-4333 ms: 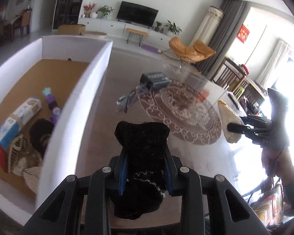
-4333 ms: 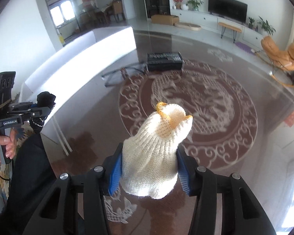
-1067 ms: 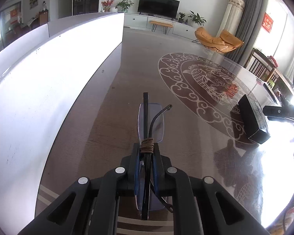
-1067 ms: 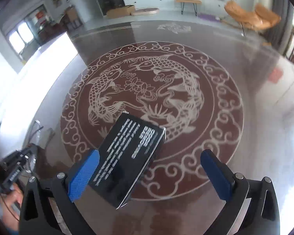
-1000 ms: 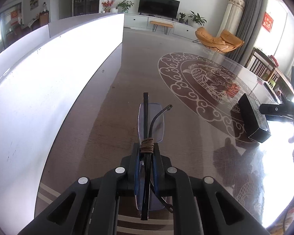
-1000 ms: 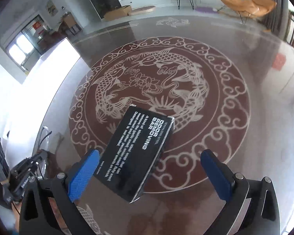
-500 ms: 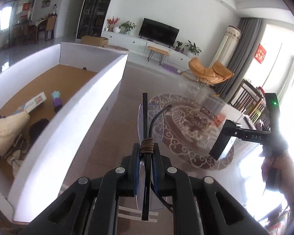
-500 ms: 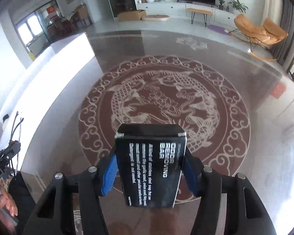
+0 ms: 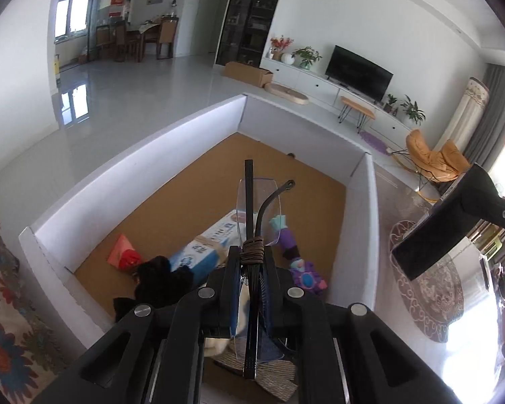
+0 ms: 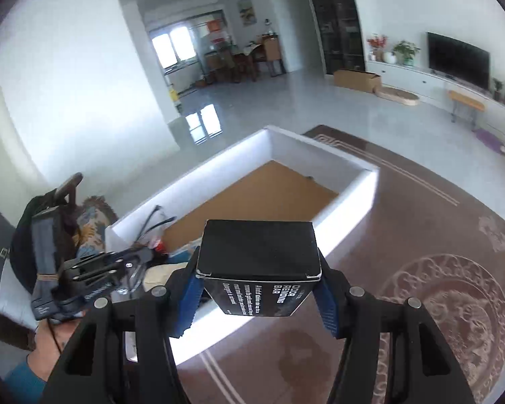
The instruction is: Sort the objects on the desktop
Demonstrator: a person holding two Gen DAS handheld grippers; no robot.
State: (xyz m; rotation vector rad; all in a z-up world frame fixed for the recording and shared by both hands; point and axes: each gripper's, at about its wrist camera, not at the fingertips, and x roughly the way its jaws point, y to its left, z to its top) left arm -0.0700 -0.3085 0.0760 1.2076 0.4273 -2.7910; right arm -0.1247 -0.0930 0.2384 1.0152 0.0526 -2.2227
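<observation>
My left gripper [image 9: 250,271] is shut on a folded pair of glasses [image 9: 257,202] with a cord wound round the frame, and holds it above the white box [image 9: 124,165] with a brown floor. In the box lie a black sock [image 9: 161,277], a blue-and-white carton [image 9: 205,245], a red packet [image 9: 123,252] and a purple toy [image 9: 298,262]. My right gripper [image 10: 257,289] is shut on a black box [image 10: 257,252] with white lettering, held over the table beside the white box's near wall [image 10: 346,208]. That black box [image 9: 434,239] also shows at the right of the left wrist view.
A dark glass table [image 10: 437,235] with a round fish pattern [image 10: 454,309] lies right of the white box. A floral cushion [image 9: 3,320] sits at the left. A hand [image 10: 50,346] carries the left gripper [image 10: 94,276]. Living-room furniture stands far behind.
Both grippers rose and swung left toward the white box. The right gripper closed on the black box and lifted it off the table. The left now hangs over the box's inside, glasses still held.
</observation>
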